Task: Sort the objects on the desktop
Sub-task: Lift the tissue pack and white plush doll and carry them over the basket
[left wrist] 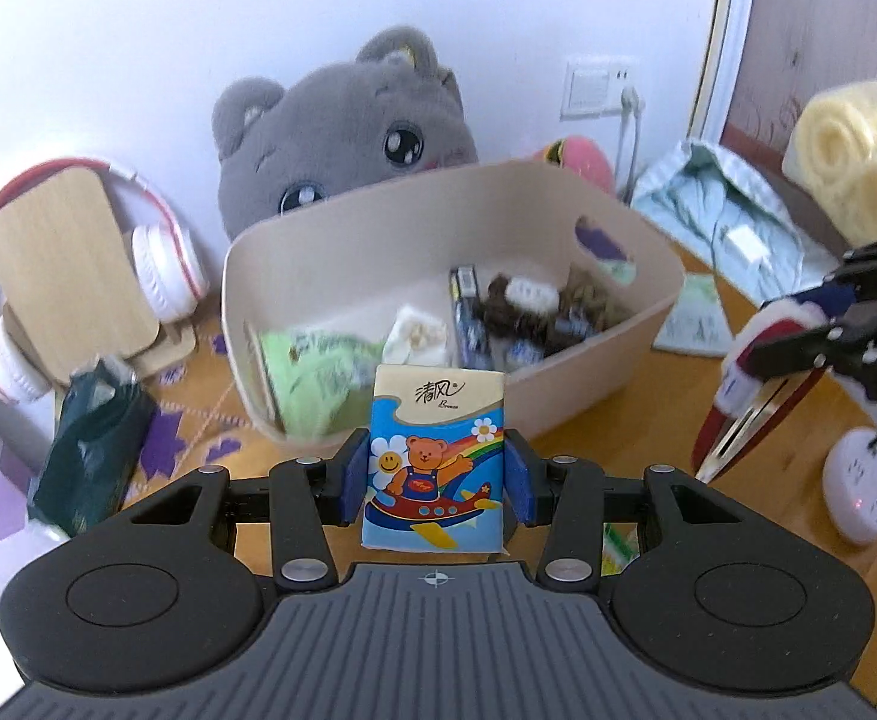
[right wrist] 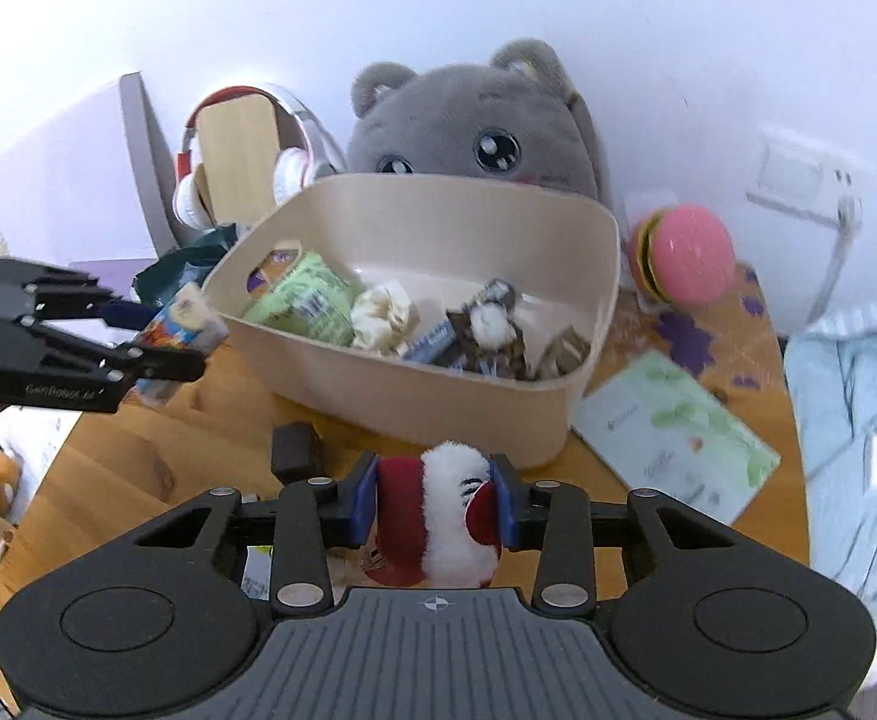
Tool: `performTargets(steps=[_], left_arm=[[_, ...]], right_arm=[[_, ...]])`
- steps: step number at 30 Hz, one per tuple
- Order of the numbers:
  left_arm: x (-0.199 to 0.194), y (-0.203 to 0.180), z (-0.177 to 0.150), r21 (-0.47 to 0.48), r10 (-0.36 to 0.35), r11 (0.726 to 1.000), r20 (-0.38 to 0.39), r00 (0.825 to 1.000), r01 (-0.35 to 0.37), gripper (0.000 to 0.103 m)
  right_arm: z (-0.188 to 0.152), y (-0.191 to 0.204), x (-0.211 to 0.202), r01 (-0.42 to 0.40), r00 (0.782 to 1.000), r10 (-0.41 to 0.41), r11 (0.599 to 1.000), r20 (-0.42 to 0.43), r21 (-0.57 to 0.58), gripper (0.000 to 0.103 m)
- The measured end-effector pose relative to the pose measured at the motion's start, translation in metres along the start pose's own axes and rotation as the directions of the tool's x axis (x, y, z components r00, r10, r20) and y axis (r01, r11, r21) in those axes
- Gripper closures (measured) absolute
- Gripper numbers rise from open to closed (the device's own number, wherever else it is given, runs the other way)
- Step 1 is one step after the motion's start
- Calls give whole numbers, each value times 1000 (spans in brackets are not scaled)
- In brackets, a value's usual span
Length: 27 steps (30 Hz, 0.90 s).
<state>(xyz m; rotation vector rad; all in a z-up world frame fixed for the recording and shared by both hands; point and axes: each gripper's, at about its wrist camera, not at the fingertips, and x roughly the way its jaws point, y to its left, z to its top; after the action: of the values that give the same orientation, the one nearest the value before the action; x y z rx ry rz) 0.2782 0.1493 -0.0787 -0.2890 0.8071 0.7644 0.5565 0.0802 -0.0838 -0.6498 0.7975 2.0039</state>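
Observation:
My left gripper (left wrist: pixel 435 474) is shut on a tissue pack (left wrist: pixel 435 450) printed with a cartoon bear, held upright just in front of the beige bin (left wrist: pixel 558 384). The pack also shows in the right wrist view (right wrist: pixel 183 318), beside the bin's left wall. My right gripper (right wrist: pixel 435 501) is shut on a red and white plush toy (right wrist: pixel 438 516), in front of the bin's (right wrist: pixel 438 420) near wall. That gripper shows in the left wrist view (left wrist: pixel 762 360) at the right. The bin holds a green packet (right wrist: pixel 312 300), crumpled paper and several dark wrappers.
A grey plush cat (left wrist: pixel 342 126) sits behind the bin. White and red headphones (left wrist: pixel 162 264) hang on a wooden stand at left. A dark green pack (left wrist: pixel 90 438), a green booklet (right wrist: pixel 678 426), a pink burger toy (right wrist: pixel 690 252), a small black block (right wrist: pixel 294 447) and a white power strip (left wrist: pixel 864 480) lie around.

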Motion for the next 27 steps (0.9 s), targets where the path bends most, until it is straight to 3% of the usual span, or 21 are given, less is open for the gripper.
performTargets(steps=[17, 22, 27], left_arm=[[19, 5, 58, -67, 62, 996, 73, 995, -57, 56], [46, 9, 64, -104, 101, 990, 39, 994, -96, 56], [79, 17, 65, -142, 113, 983, -52, 992, -120, 56]], right_arm=[[89, -13, 1, -26, 989, 31, 999, 148, -37, 66], [110, -14, 21, -11, 989, 20, 998, 149, -62, 66], [119, -20, 49, 16, 993, -9, 998, 119, -56, 66]])
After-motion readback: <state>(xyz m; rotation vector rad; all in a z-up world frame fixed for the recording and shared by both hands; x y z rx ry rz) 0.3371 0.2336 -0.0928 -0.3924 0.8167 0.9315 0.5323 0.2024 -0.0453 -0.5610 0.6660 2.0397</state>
